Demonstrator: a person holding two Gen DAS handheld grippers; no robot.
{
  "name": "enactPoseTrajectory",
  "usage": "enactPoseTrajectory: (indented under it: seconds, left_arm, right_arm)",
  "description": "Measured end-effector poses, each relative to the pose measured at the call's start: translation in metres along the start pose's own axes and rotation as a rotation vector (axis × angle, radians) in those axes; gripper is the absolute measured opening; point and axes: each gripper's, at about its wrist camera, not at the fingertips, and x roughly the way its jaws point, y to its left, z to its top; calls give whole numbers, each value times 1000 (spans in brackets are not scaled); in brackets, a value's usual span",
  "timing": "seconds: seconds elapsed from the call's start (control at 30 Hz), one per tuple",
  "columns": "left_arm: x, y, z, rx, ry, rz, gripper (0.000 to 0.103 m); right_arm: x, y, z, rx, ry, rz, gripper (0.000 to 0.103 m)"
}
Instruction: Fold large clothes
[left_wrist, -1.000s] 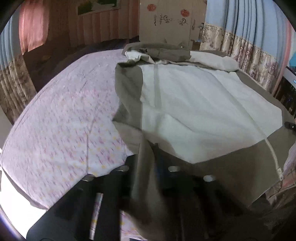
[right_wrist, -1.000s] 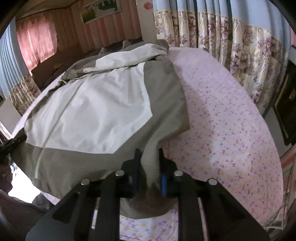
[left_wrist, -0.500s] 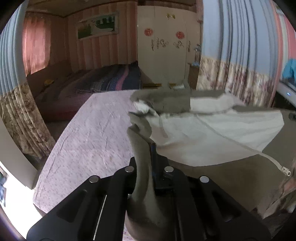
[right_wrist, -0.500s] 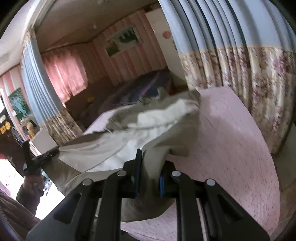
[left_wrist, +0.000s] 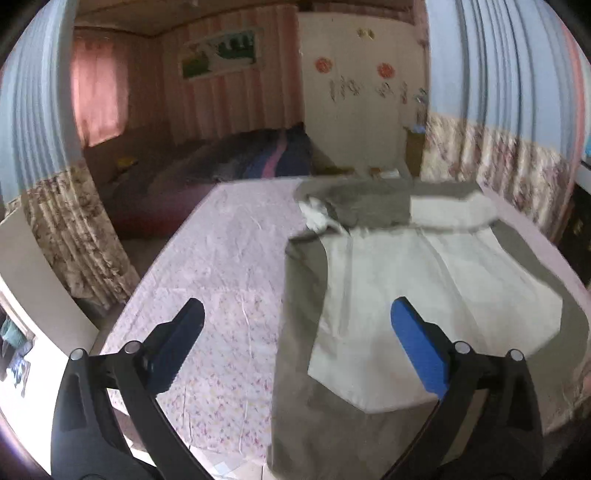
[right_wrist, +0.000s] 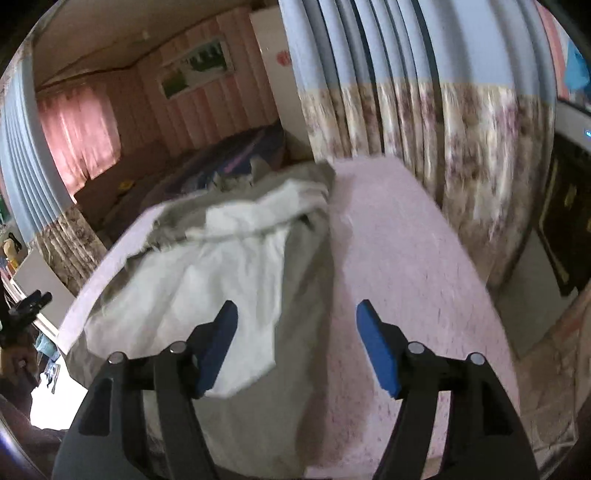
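Both claws, left and right, were opening, nothing gripped. Jacket lay loose on bed. Risk: dropped hem bunching, spoiling fold.

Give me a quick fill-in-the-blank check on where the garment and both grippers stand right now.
1. The grey and white garment lies spread on the ____-patterned pink bedsheet.
2. The left gripper holds ____; its jaws are opening.
3. The fingers of the right gripper carry ____ pads.
4. Behind the bed in the right wrist view hangs a blue and floral ____.

Missing words: floral; nothing; blue; curtain
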Motion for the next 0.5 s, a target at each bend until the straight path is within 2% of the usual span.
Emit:
enactPoseTrajectory:
  seconds: [0.07,0.1,0.2,0.3,0.4,0.5]
  left_arm:
    - [10,3,-18,47,42,55,100]
    - [13,4,-26,57,55,57,100]
    - [21,12,-67,71,89,33,100]
    - [26,15,-105,74,107,2,100]
    - [29,20,-129,18,112,-40,100]
    - [33,22,-139,-39,96,-81,100]
  right_arm:
    - [7,-8,-17,-29,33,19,70]
    - [9,-10,-27,-61,48,35,71]
    - [16,-11,-58,-160,108,31,71]
    - [21,-10,-84,-159,155,93,71]
    - [22,-8,-98,-139,147,114,71]
    - [21,0,-111,-161,131,136,71]
